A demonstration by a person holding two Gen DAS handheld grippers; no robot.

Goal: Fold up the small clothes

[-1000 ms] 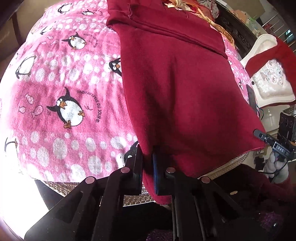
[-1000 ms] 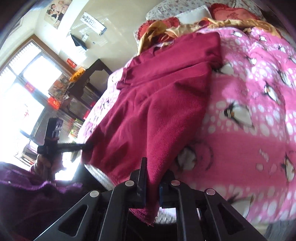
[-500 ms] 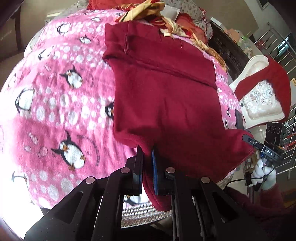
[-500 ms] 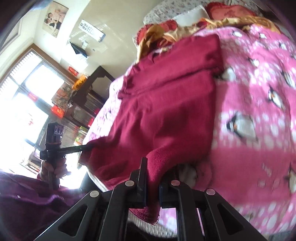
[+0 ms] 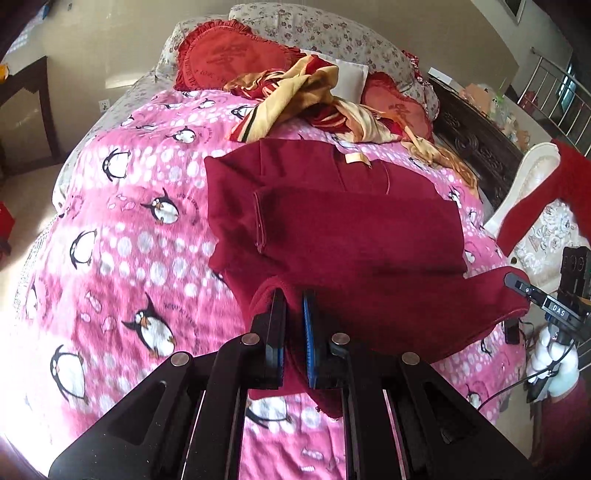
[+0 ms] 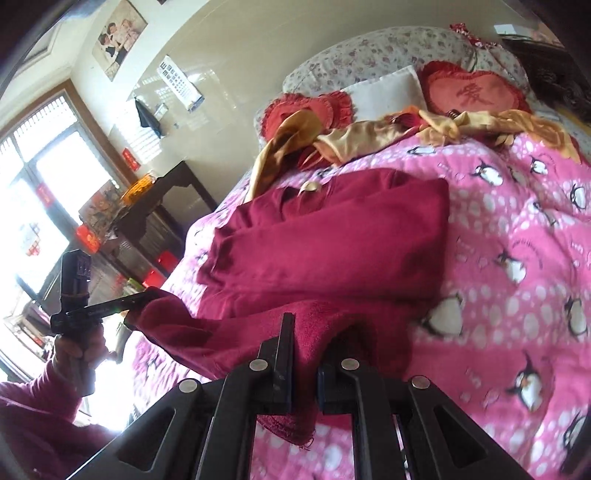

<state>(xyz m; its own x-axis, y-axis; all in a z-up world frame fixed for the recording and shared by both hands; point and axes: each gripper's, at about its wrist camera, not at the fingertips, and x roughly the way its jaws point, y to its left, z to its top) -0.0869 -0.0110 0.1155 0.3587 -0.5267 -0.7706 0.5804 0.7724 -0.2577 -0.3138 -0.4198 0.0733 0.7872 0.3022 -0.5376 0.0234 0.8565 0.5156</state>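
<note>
While each pair of black fingers pinched a near corner of the dark red fleece garment (image 5: 354, 236), the fold was plainly mid-step: the left gripper (image 5: 293, 325) was clamped on the hem at one side and the right gripper (image 6: 304, 354) on the hem at the other, with that edge raised off the bed. The rest of the garment lay flat on the pink penguin-print blanket (image 5: 122, 258), its sleeves already turned in across the chest. My judgement was that the next move called for carrying both corners forward together, level, to lay the hem near the collar, then letting go. Beyond it sat a crumpled gold and red cloth (image 5: 306, 96), red heart-shaped cushions (image 6: 472, 92) and a floral pillow (image 5: 332, 29). Farther off stood a dark wooden side table (image 6: 162, 206) and a bright window (image 6: 40, 177).
</note>
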